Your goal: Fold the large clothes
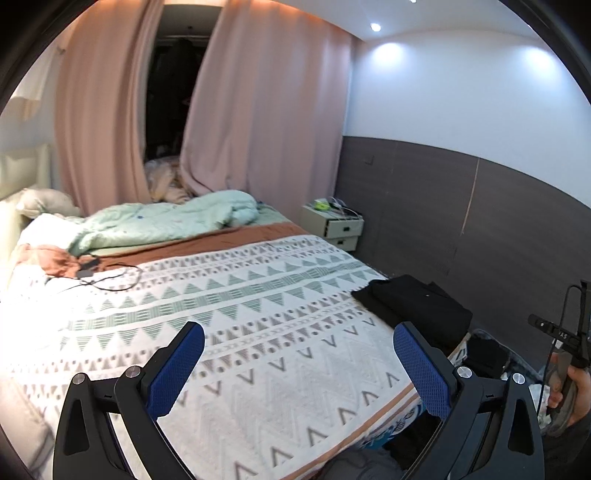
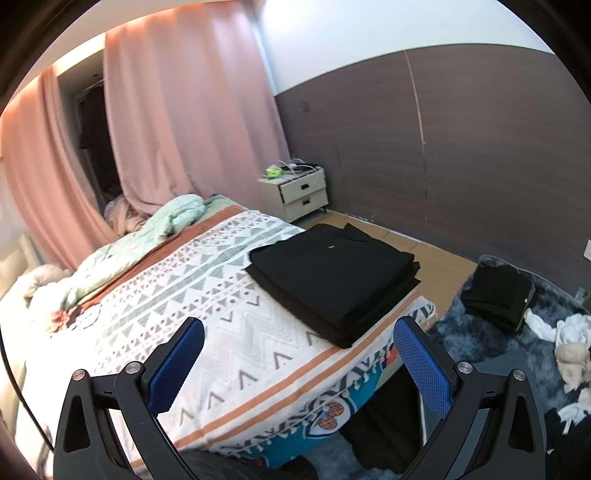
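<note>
no readable text, labels or numbers

Bedroom interior. Pink curtains (image 1: 258, 110) hang floor-length along the far wall, parted over a dark opening (image 1: 173, 85). Side wall (image 1: 461, 96) is white above, with dark wood-grain panelling (image 2: 461, 147) below. Recessed ceiling spotlights (image 1: 375, 26) are lit. A bed (image 1: 258, 314) carries a white geometric-patterned bedspread (image 2: 207, 295), a rumpled mint-green duvet (image 1: 166, 221) and a cream headboard (image 1: 22, 173). A white two-drawer nightstand (image 2: 301, 194) stands near the curtain, beside the panelled wall. Light wood floor (image 2: 436, 266); blue shag rug (image 2: 480, 339) alongside.
</note>
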Motion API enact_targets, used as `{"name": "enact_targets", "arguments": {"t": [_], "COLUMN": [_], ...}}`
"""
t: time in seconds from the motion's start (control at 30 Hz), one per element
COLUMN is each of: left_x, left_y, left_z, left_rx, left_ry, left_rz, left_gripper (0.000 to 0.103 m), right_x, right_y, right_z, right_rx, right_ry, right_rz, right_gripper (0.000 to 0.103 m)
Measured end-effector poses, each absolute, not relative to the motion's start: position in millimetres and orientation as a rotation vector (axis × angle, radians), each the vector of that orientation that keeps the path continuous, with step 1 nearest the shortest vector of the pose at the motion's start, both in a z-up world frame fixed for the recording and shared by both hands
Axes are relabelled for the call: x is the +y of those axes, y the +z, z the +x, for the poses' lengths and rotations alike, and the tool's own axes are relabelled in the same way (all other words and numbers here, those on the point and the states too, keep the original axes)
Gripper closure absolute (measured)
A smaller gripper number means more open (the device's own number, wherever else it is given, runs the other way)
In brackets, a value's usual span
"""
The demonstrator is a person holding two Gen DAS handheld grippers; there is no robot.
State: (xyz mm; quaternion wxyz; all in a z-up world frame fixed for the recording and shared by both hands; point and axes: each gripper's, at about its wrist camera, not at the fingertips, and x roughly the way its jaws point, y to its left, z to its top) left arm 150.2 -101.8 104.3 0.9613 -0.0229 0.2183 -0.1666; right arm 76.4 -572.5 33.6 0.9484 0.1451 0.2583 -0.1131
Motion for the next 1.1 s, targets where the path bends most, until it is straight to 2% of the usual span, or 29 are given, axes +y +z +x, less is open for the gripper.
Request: {"name": "enact_targets", "arguments": {"t": [0.37,1.1], "left_x": [-63,-28], "left_y": [99,54], "left_z": [70,-66], "left_rx": [0.381,0.302], "left_ry": [-0.236,-0.079], "left_rz": [-0.062,-0.091], "left_gripper": [0.001,0.001], "right_x": [-530,-468], "right_y": [36,9], "right_z": [28,-57], "right_rx": [0.497,0.464], "right_ry": [-0.159,-0.013], "right_rz": [0.249,0.165], "right_gripper": [0.001,0.001]}}
